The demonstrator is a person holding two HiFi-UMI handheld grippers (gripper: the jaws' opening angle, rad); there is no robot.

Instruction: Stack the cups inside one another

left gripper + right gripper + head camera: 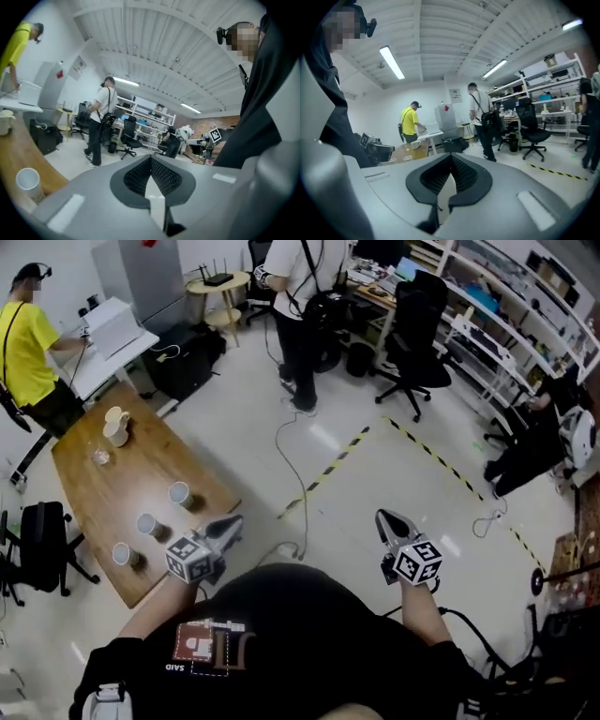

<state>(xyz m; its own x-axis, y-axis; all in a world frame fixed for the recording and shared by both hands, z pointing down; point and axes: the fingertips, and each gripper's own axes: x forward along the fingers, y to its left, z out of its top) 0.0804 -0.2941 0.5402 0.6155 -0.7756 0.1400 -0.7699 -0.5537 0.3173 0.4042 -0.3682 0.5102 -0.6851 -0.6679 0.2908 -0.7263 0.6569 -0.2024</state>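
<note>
Three white paper cups stand apart in a row on the wooden table (112, 493): one (179, 494), a second (147, 525) and a third (122, 555) near the table's front corner. My left gripper (231, 525) hovers off the table's right edge, a short way right of the cups, jaws shut and empty. My right gripper (388, 519) hangs over the floor far to the right, shut on nothing. One cup (28, 180) shows at the lower left of the left gripper view, beside the left gripper (151, 158). Past the right gripper (451, 156), a distant cup (408, 158) is visible.
A white jug (115, 425) and a small glass (100, 457) sit at the table's far end. A person in yellow (28, 352) stands at a white desk; another person (295, 306) stands farther back. A cable (302, 486), hazard tape (330, 468) and an office chair (417, 338) are on the floor.
</note>
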